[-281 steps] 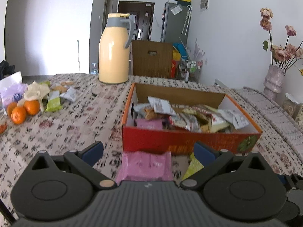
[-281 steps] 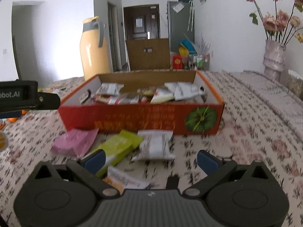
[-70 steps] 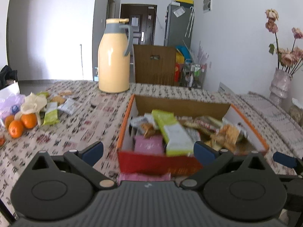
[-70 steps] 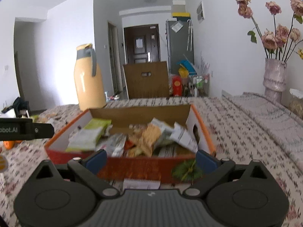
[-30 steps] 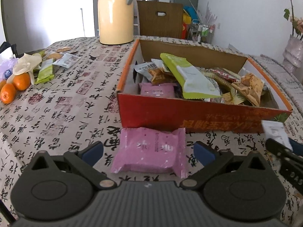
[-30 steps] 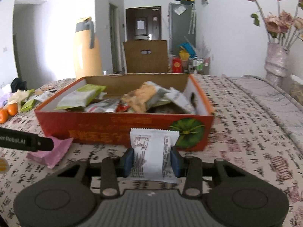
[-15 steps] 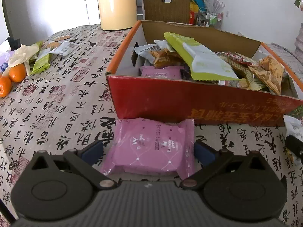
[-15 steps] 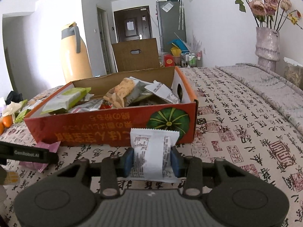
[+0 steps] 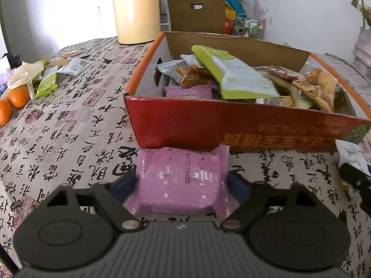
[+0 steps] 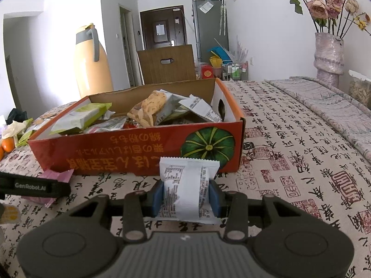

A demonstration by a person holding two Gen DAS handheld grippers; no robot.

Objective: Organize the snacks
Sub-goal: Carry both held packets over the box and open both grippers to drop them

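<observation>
A red cardboard box (image 9: 231, 125) full of snack packets stands on the patterned tablecloth; it also shows in the right wrist view (image 10: 129, 153). A pink snack packet (image 9: 180, 180) lies on the cloth against the box's front wall. My left gripper (image 9: 180, 183) is open, with its fingers on either side of the pink packet. My right gripper (image 10: 185, 195) is shut on a white snack packet (image 10: 187, 185), held just in front of the box's pumpkin picture. That white packet also shows in the left wrist view (image 9: 350, 153).
A yellow thermos jug (image 9: 136, 11) stands behind the box. Loose snack packets (image 9: 46, 78) and oranges (image 9: 18, 92) lie at the left. A vase of flowers (image 10: 329, 55) stands at the far right. A brown chair back (image 10: 167, 67) is behind the table.
My left gripper has moved forward and down so its open fingers now flank the pink packet. My right gripper still holds the white packet, a little farther to the right.
</observation>
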